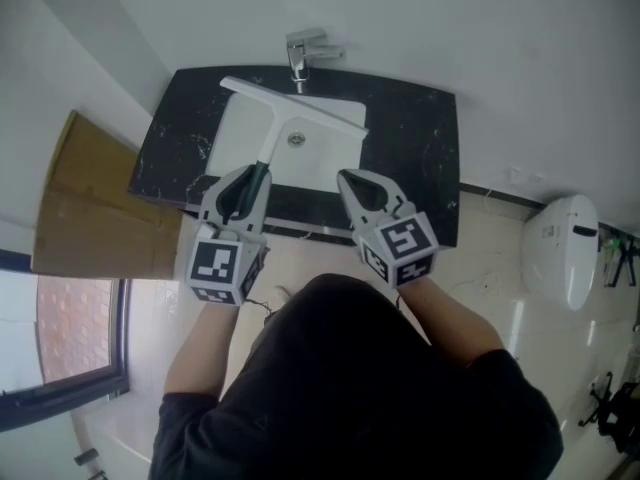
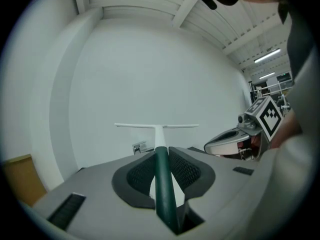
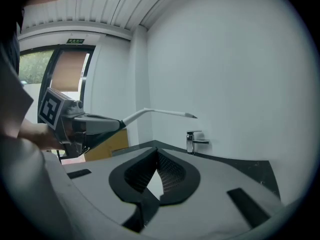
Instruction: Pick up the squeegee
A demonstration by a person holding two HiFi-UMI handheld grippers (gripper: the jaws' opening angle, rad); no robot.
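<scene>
The squeegee (image 1: 295, 108) has a long white blade and a dark green handle (image 2: 162, 184). My left gripper (image 1: 245, 183) is shut on that handle and holds the squeegee in the air above the sink basin (image 1: 240, 138), blade pointing away toward the wall. In the left gripper view the blade (image 2: 156, 126) stands level in front of the white wall, with the handle pinched between the pads. My right gripper (image 1: 350, 180) hovers beside it to the right, jaws together and nothing in them. The right gripper view shows the squeegee (image 3: 160, 112) sticking out of the left gripper (image 3: 90, 124).
A black stone countertop (image 1: 420, 138) surrounds the white basin, with a chrome faucet (image 1: 305, 53) at the wall. A white toilet (image 1: 560, 248) stands at the right. A brown board (image 1: 80, 198) leans at the left beside a window.
</scene>
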